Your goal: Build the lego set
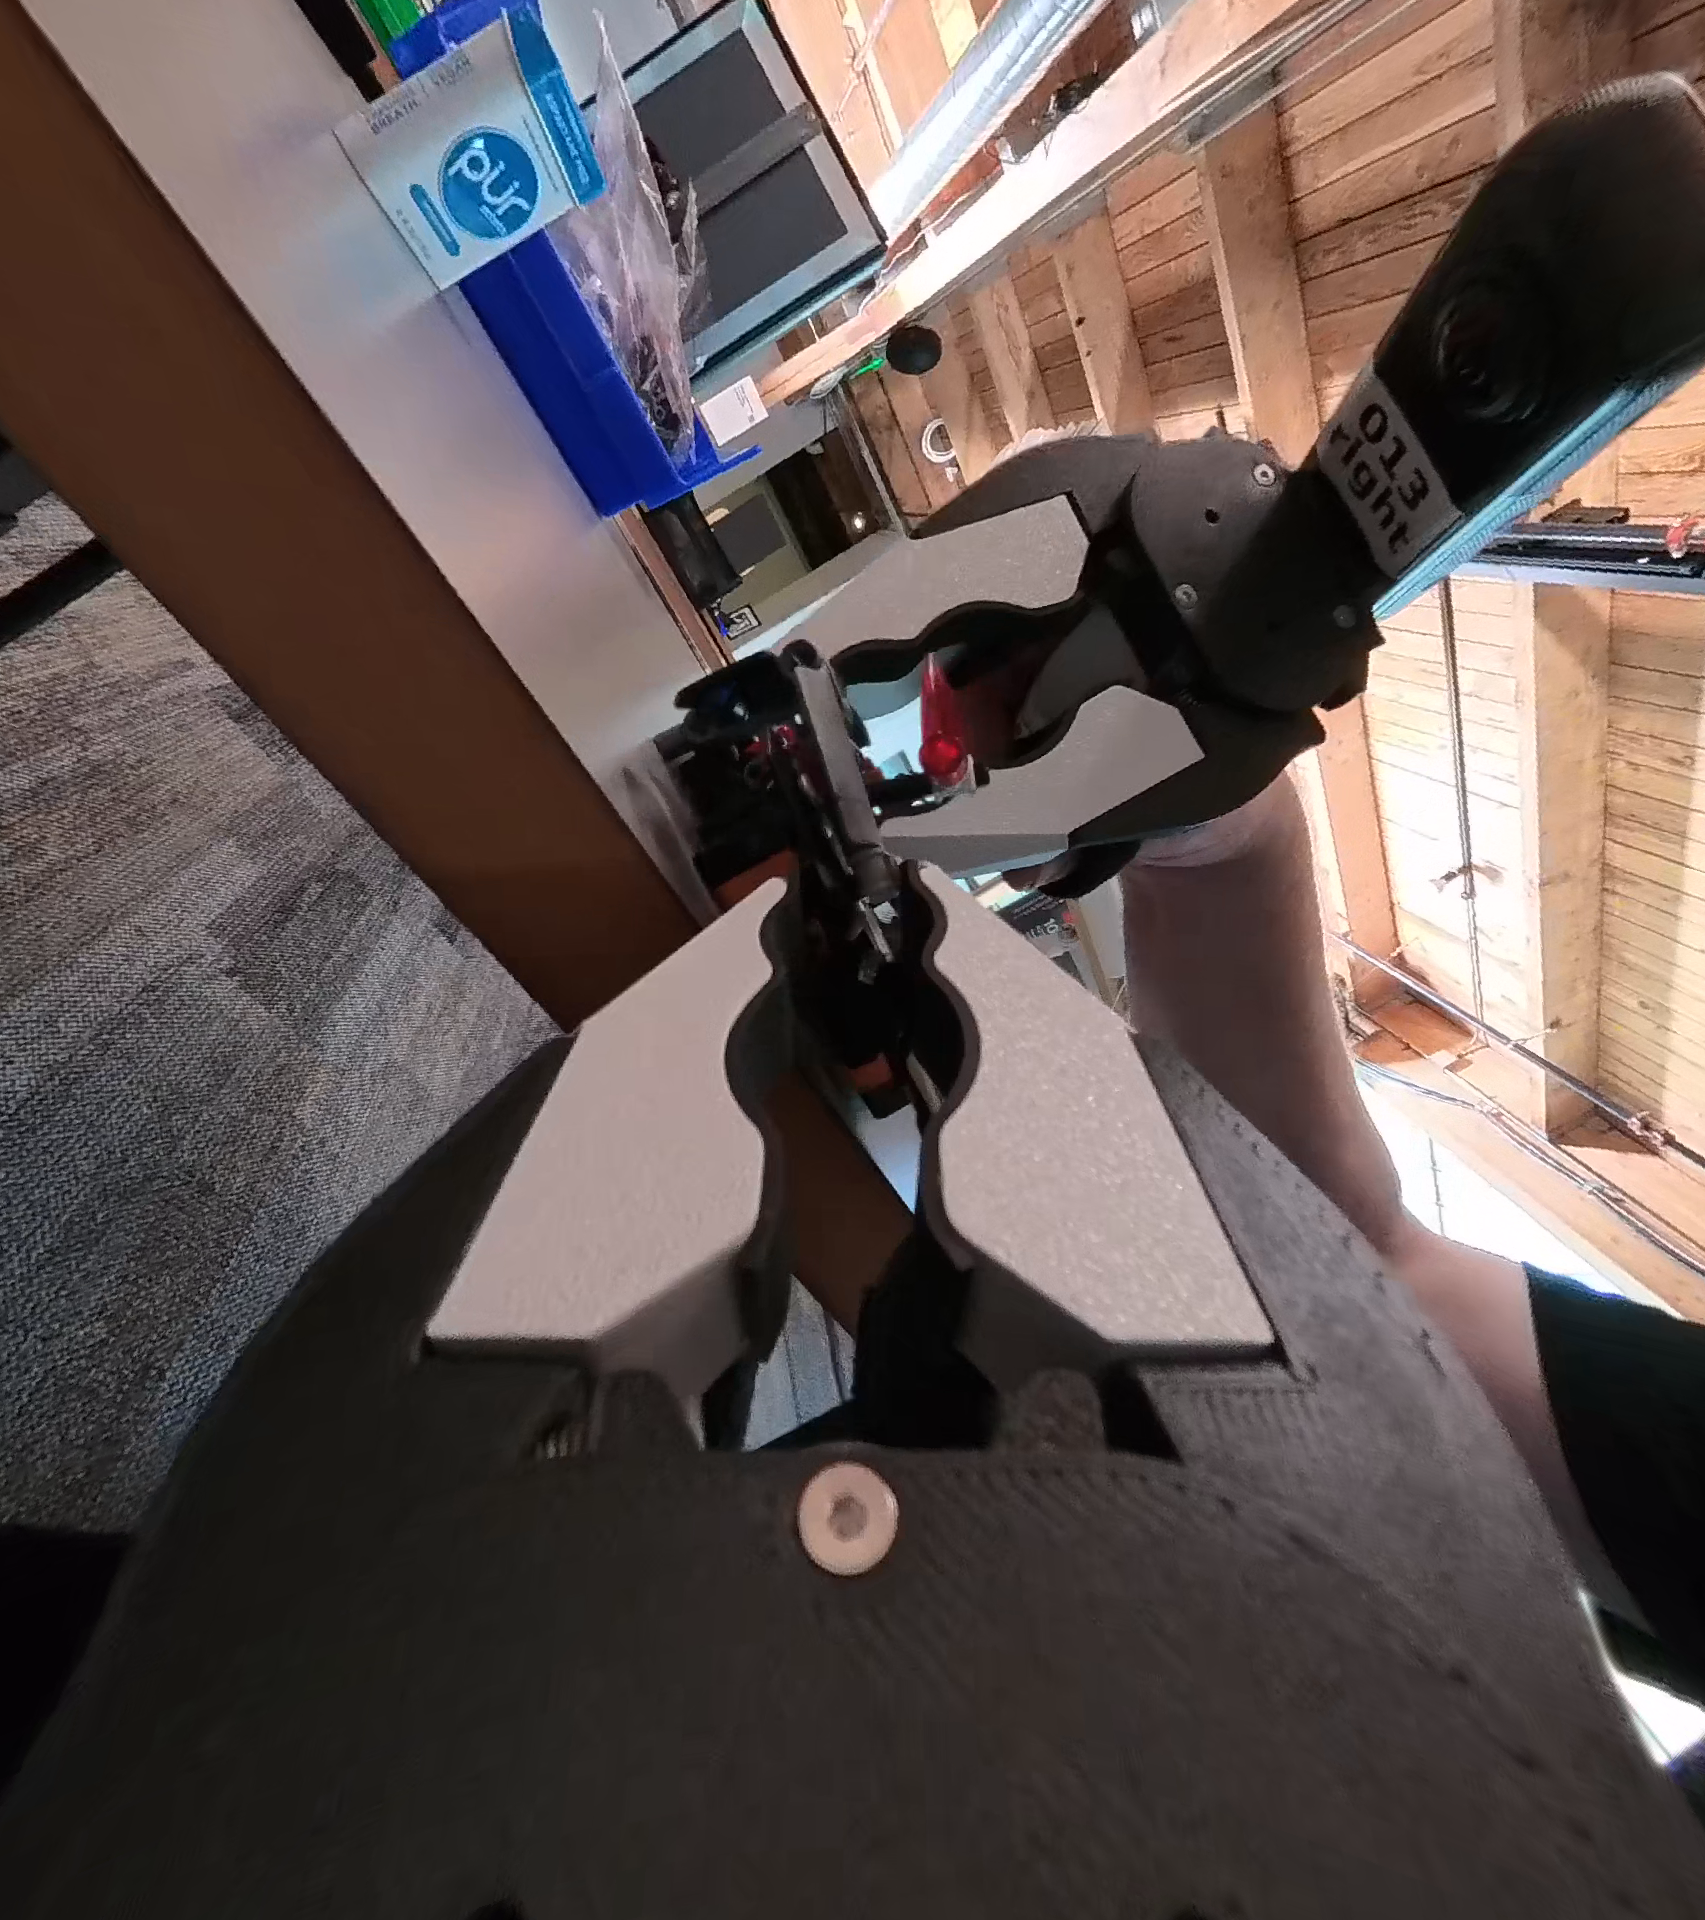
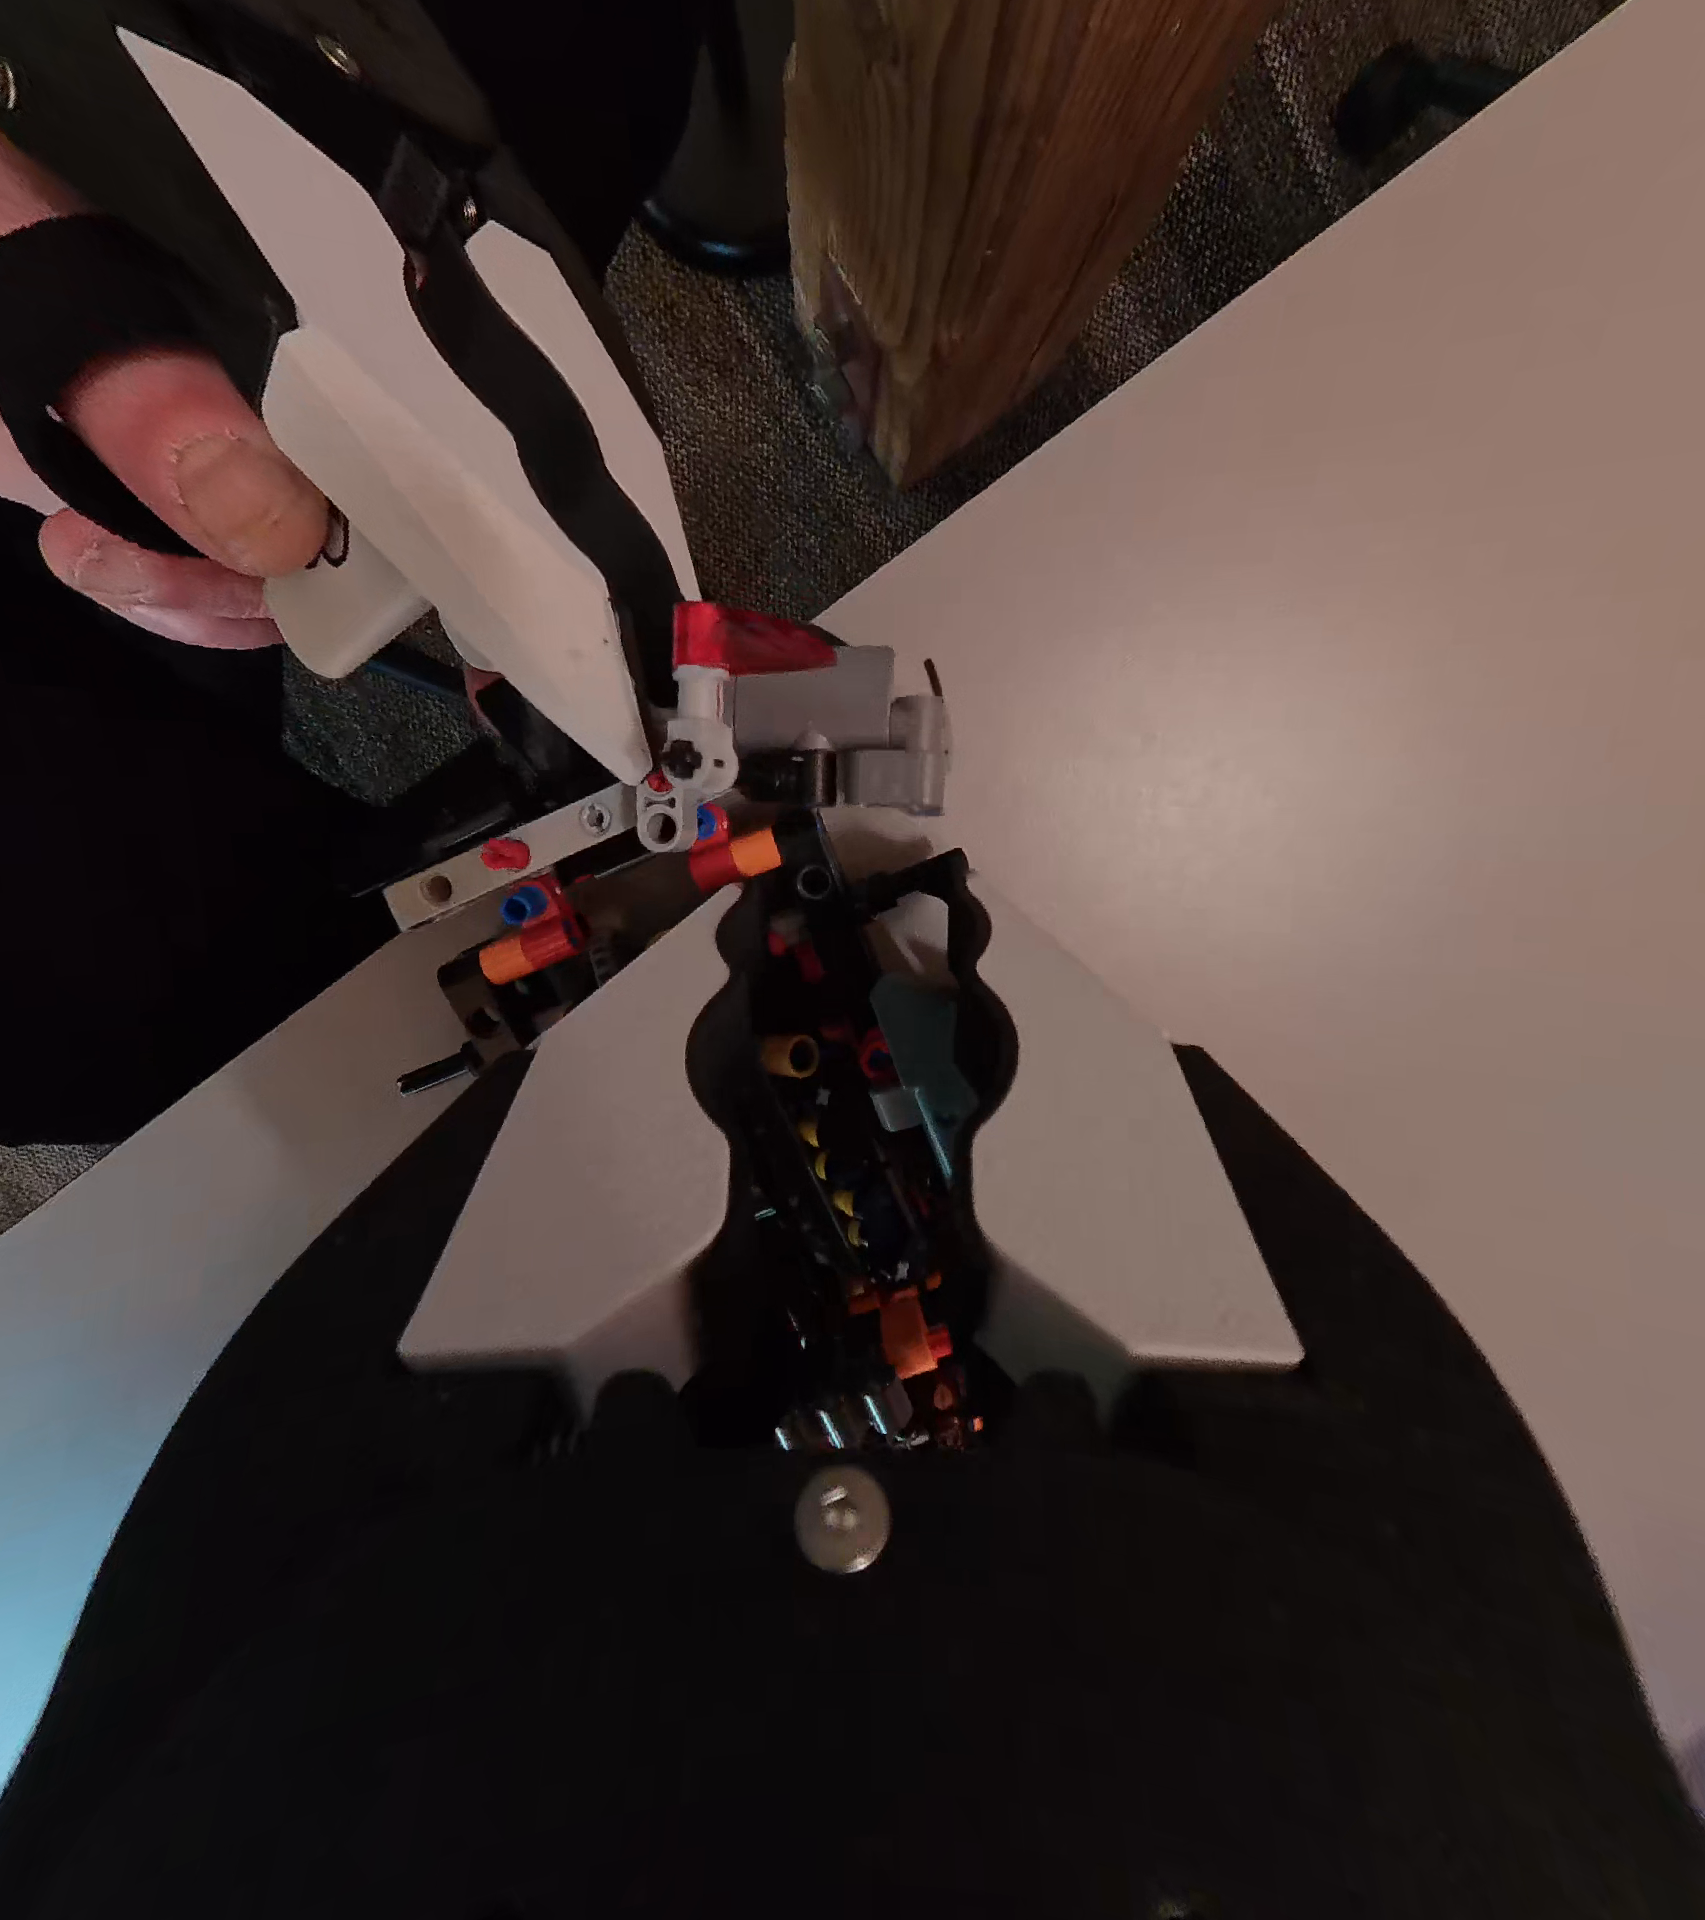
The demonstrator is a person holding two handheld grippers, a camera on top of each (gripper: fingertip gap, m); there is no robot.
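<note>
1. My right gripper has its grey fingers closed around the half-built lego model, a long black Technic frame studded with orange, yellow and red pins. It is gripped along its length and held just above the white tabletop.
2. My left gripper is narrowed nearly to a close, tips meeting the model's front end beside the translucent red wedge piece and the white connector beneath it. In the left wrist view dark model parts sit between its fingers, but I cannot tell which piece it pinches.
3. I judge the step in hand is seating or adjusting that front assembly. To do it well I would keep the right grip firm as an anvil, then push with the left straight along the pin's axis, not across it, so the light grey beam does not twist off.
4. Grip risk: the small smooth parts could pop free under a skewed squeeze.
5. Around me: a blue plastic bin holding a clear bag of parts and a white-and-blue pouch stand well apart on the table. A wooden post rises beyond the table edge over grey carpet. Nothing blocks the work, though the model hangs near the table edge, so a dropped piece may reach the floor.
</note>
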